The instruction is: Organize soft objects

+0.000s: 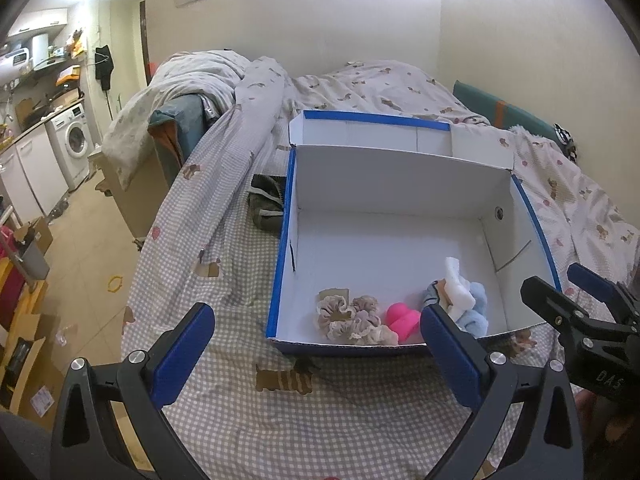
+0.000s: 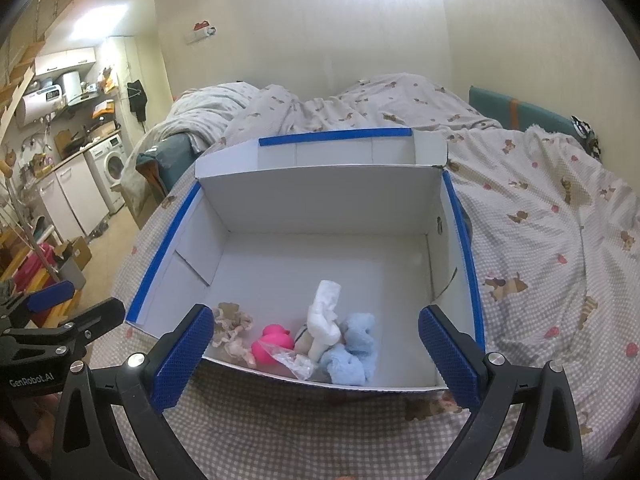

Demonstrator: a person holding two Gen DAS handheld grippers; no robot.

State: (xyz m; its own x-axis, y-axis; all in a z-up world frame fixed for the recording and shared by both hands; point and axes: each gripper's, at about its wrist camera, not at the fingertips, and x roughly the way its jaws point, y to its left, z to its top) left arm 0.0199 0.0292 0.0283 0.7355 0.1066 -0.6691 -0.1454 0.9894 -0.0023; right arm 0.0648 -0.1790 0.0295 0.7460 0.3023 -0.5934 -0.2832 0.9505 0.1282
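Note:
An open white box with blue edges [image 1: 384,176] [image 2: 320,192] lies on the bed. Along its near wall lie beige scrunchies [image 1: 352,318] [image 2: 232,328], a pink soft toy [image 1: 402,320] [image 2: 274,340], a white sponge-like piece [image 1: 458,284] [image 2: 324,316] and a light blue fluffy cloth [image 1: 476,308] [image 2: 356,352]. A clear plastic wrapper [image 2: 296,362] lies beside the pink toy. My left gripper [image 1: 316,352] is open and empty, just short of the box's near left corner. My right gripper [image 2: 316,356] is open and empty, at the box's near wall.
The bed is covered by a checked sheet with dog prints [image 1: 248,404] and a rumpled duvet [image 1: 360,84]. A dark green cloth [image 1: 266,200] lies left of the box. The bed's left edge drops to a tiled floor [image 1: 92,240] with boxes and a washing machine [image 1: 74,140].

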